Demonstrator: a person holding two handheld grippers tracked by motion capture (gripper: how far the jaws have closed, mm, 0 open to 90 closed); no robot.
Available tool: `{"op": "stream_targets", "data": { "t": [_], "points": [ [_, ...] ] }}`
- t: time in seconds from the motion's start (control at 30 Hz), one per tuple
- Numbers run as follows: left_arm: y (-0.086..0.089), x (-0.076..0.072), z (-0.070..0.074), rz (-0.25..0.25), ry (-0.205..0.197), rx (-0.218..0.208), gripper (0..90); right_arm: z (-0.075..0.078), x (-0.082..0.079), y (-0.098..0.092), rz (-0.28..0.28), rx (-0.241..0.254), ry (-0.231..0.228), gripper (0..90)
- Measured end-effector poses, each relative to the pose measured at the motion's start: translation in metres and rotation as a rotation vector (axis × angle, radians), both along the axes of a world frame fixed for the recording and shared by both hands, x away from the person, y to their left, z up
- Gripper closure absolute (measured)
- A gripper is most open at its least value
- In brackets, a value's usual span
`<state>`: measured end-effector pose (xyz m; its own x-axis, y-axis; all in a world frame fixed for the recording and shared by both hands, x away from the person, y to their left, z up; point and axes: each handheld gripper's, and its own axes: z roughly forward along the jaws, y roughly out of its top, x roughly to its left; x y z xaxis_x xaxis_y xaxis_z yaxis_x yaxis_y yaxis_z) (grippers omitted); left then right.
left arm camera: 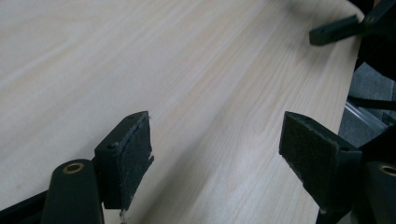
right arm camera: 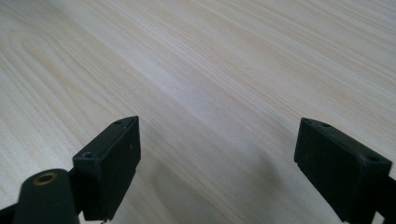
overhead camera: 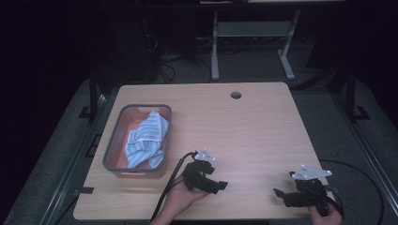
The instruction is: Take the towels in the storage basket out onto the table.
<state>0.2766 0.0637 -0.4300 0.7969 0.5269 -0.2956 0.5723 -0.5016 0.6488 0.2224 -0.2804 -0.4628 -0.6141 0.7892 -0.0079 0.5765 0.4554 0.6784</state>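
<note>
From above: my left gripper (overhead camera: 220,185) and right gripper (overhead camera: 280,193) rest low at the near edge of the pale wooden table (overhead camera: 253,126), both well apart from the grey-rimmed bin (overhead camera: 112,140) holding a blue striped cloth (overhead camera: 148,138); dark floor and a desk frame (overhead camera: 253,33) lie beyond. Left gripper view: jaws spread wide, holding nothing, over bare woodgrain. Right gripper view: the same, wide and empty-handed.

A light wood-grain tabletop (overhead camera: 263,126) carries a grey-rimmed bin (overhead camera: 111,140) with an orange-red inside near its left edge, holding a cloth (overhead camera: 145,138) striped blue and white. Both tongs (overhead camera: 220,185) (overhead camera: 278,193) are black.
</note>
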Motion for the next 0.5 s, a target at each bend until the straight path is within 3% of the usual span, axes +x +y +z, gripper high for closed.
{"op": "stream_targets", "data": {
  "t": [0.2, 0.33, 0.43, 0.5],
  "points": [
    [0.002, 0.011, 0.021, -0.031, -0.004, 0.021, 23.8, 0.001, -0.001, -0.002, -0.01, 0.007, -0.004, 14.0],
    [0.01, 0.022, 0.038, -0.037, -0.009, 0.009, 22.8, 0.002, -0.001, -0.003, -0.014, 0.008, -0.01, 14.0],
    [0.016, 0.026, 0.051, -0.051, -0.028, 0.035, 22.0, 0.001, -0.001, -0.003, -0.012, 0.007, -0.006, 14.0],
    [0.022, 0.03, 0.058, -0.06, -0.017, 0.017, 22.0, 0.001, -0.001, -0.004, -0.013, 0.006, -0.007, 14.0]
  ]
}}
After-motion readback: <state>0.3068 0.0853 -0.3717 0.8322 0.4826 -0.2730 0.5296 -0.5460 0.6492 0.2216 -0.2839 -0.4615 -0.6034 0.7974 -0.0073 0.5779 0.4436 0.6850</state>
